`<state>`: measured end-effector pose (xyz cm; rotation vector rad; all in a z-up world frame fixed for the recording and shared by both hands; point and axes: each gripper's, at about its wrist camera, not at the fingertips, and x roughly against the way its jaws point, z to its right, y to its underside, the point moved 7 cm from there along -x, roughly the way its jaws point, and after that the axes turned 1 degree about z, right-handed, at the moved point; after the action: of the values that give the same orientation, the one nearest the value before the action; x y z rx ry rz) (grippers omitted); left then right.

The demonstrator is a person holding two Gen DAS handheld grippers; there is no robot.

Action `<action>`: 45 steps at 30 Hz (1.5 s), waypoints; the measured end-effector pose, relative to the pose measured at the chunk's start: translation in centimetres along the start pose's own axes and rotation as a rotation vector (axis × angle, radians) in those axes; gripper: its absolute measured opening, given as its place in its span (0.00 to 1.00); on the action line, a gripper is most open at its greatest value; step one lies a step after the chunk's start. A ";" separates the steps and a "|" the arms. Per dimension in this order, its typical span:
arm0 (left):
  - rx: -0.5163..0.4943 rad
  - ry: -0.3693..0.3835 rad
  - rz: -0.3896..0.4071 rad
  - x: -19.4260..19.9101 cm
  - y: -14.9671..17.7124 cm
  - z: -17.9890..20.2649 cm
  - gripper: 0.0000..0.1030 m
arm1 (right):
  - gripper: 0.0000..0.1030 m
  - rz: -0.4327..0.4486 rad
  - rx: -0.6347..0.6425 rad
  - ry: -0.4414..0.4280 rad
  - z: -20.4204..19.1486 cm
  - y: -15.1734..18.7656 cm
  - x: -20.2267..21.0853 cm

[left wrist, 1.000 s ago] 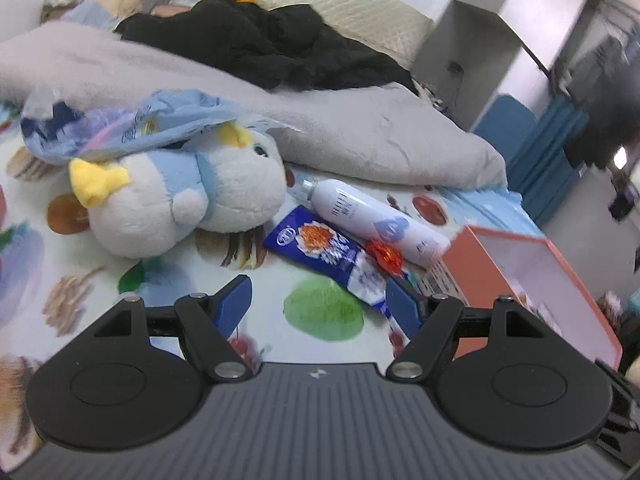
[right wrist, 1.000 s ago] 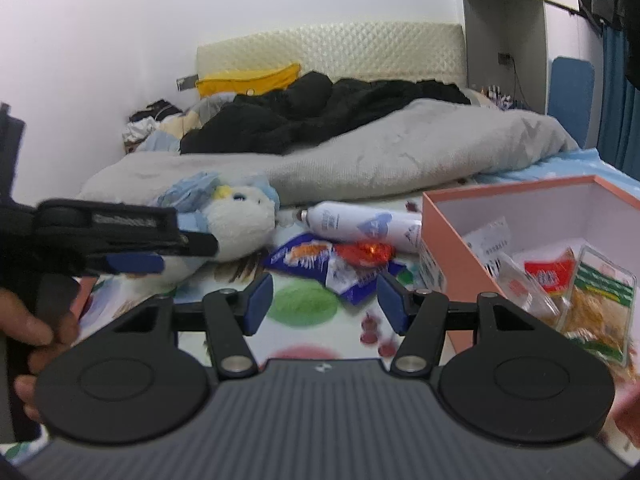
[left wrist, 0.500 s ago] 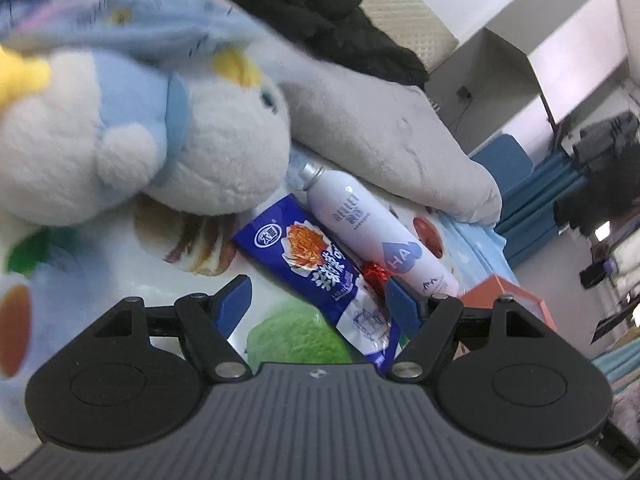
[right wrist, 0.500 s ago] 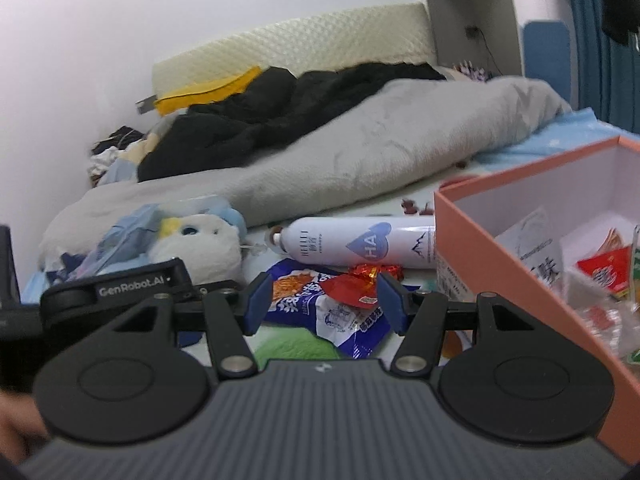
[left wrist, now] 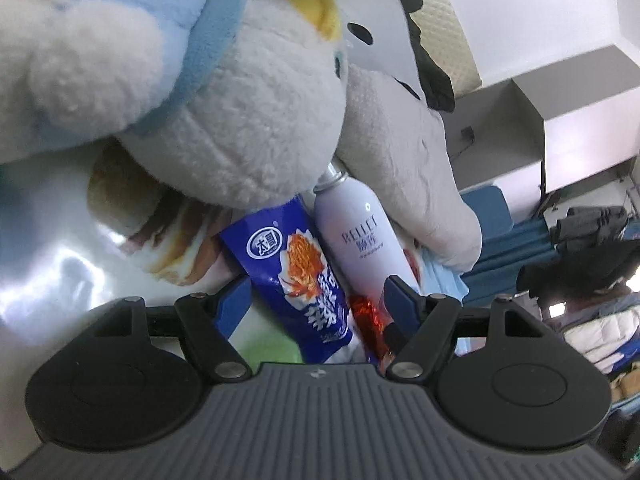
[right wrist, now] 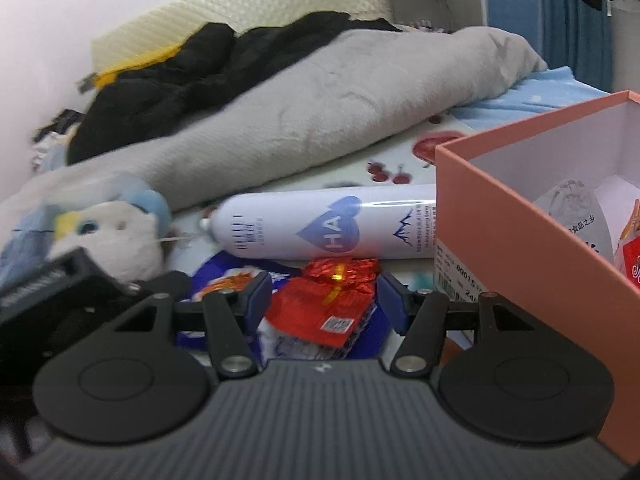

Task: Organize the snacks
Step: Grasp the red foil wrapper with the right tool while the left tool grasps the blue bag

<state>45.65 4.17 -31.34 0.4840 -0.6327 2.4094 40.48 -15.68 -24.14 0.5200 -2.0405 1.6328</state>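
Straddling blue snack packet (left wrist: 298, 276): left hand-held gripper (left wrist: 318, 300) wide apart | right hand-held gripper (right wrist: 320, 294) wide apart around red wrapper (right wrist: 326, 304)

Left gripper (left wrist: 318, 300): matte black plastic frame; grey ribbed housing across the bottom with a small pale logo at its centre. Two round black discs, each with a shallow circular recess, flank the housing. Angled black link arms rise from silver pivot screws; smaller silver screws sit on the upper brackets. Fingers (left wrist: 236, 300) are blue, flat-faced pads.

Right gripper (right wrist: 320, 300): same build. Grey ribbed housing, twin black discs, black link arms, silver pivot screws, dark blue fingers (right wrist: 258, 296). From the right wrist view, the left unit's black body shows blurred white lettering, unreadable.
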 end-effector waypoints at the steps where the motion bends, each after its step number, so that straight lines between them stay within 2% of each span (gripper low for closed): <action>1: 0.005 0.001 0.002 -0.3 -0.1 0.1 0.74 | 0.66 -0.002 -0.003 0.009 0.1 0.0 -0.5; 8: -0.024 -0.016 0.015 -1.7 -0.5 0.9 0.74 | 0.66 -0.036 0.009 0.003 -0.4 0.3 -3.4; 10: -0.029 -0.013 0.016 -1.8 -0.5 0.9 0.74 | 0.65 -0.045 0.019 -0.021 -0.3 0.5 -4.0; 15: -0.050 0.001 0.002 -1.0 -0.2 0.6 0.74 | 0.54 -0.094 0.003 -0.113 0.5 0.7 -4.1; 18: -0.043 0.007 -0.007 -0.8 0.3 0.6 0.74 | 0.54 -0.121 0.008 -0.158 0.8 1.2 -3.3; 23: -0.029 -0.014 -0.010 0.7 1.7 0.4 0.74 | 0.53 -0.167 -0.008 -0.200 1.2 2.6 -0.8; 27: -0.006 -0.050 -0.005 3.4 3.0 -0.4 0.74 | 0.53 -0.205 -0.016 -0.234 1.3 4.6 2.1; 32: 0.003 -0.082 -0.036 7.1 5.9 -1.1 0.74 | 0.53 -0.253 -0.001 -0.289 0.9 7.7 6.6; 39: -0.035 -0.146 -0.077 12.2 10.0 -1.3 0.74 | 0.53 -0.275 0.007 -0.325 1.3 11.1 11.8; 42: 0.011 -0.157 -0.093 13.8 12.2 -1.5 0.74 | 0.53 -0.280 0.025 -0.335 1.4 11.9 13.3; 45: -0.036 -0.214 -0.091 14.7 14.0 -0.9 0.73 | 0.53 -0.268 0.051 -0.342 1.8 12.8 14.6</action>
<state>25.57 1.38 -29.61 0.7456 -0.7276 2.2743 21.15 -14.66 -26.22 1.1066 -2.0531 1.5170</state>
